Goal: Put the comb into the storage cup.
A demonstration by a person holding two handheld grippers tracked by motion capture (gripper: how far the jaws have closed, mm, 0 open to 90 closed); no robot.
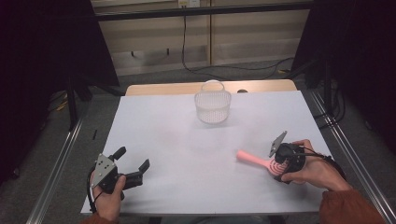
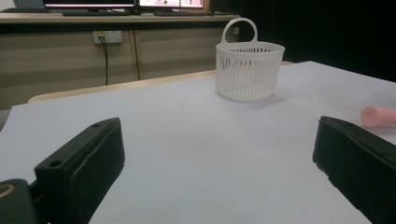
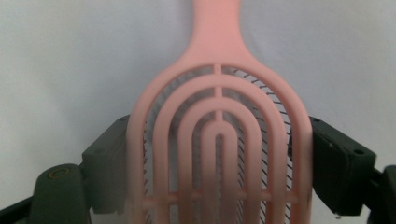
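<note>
A pink vented hairbrush (image 1: 251, 158) lies low over the white table sheet (image 1: 177, 135) at the front right, its handle pointing left. My right gripper (image 1: 281, 163) is shut on the brush's head; in the right gripper view both black jaws press the sides of the brush (image 3: 217, 93). At the front left my left gripper (image 1: 133, 158) stands open with nothing between its jaws. In the left gripper view my left gripper (image 2: 219, 154) faces the brush handle's tip (image 2: 378, 116) at the right edge. A white slatted basket (image 1: 213, 106) with a loop handle stands upright at the back middle.
The basket (image 2: 249, 70) sits near the sheet's far edge, where a strip of wooden tabletop (image 1: 163, 88) shows. Metal rails (image 1: 56, 172) run along both sides of the table. A black cable (image 1: 224, 70) trails on the floor behind.
</note>
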